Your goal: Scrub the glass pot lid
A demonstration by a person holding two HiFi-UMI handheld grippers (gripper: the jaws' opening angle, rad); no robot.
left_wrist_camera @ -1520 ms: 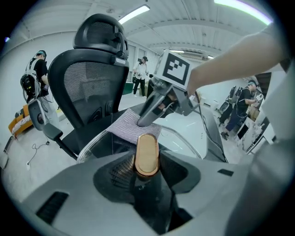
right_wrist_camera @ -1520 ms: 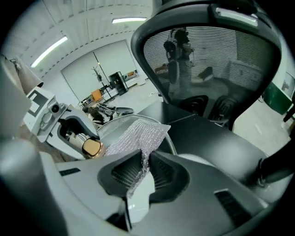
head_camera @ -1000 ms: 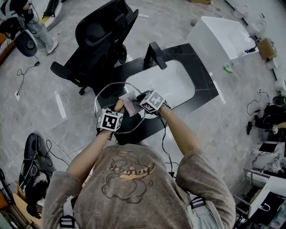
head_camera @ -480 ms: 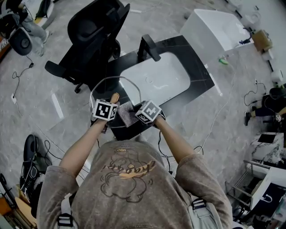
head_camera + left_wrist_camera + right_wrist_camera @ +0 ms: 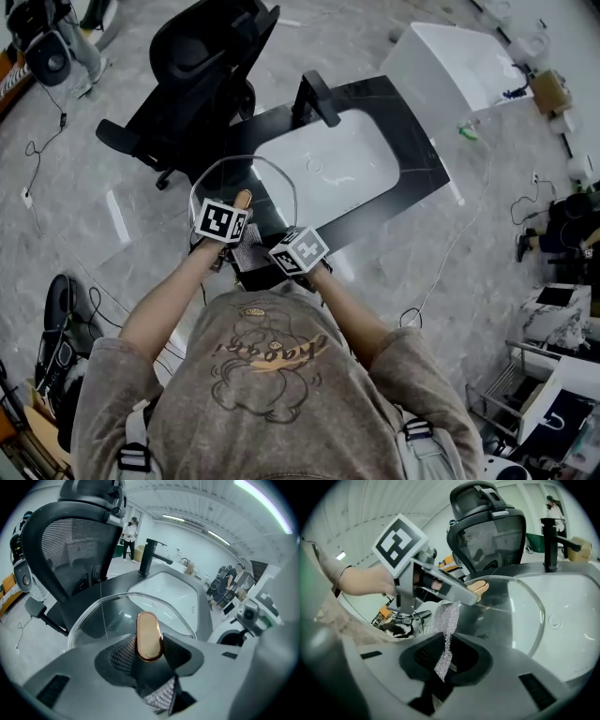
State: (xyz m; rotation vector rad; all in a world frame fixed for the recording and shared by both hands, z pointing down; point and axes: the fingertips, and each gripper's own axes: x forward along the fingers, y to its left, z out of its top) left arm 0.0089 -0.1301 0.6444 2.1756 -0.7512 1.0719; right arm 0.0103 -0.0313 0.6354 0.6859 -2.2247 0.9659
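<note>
A black countertop (image 5: pixel 419 142) carries a white sink basin (image 5: pixel 337 171) and a black faucet (image 5: pixel 314 98).

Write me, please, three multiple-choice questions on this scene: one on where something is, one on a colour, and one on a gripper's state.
1. Where is the glass pot lid?
A) lying flat on the floor
B) held up by its handle in the left gripper
C) on the chair seat

2. What colour is the faucet?
A) white
B) red
C) black

3. What is the right gripper doing?
A) shut on the scrub cloth
B) open and empty
C) shut on the faucet

Answers: 1 B, the left gripper view shows its jaws closed on the handle; 2 C, it looks black in every view; 3 A, the cloth is pinched between its jaws.
</note>
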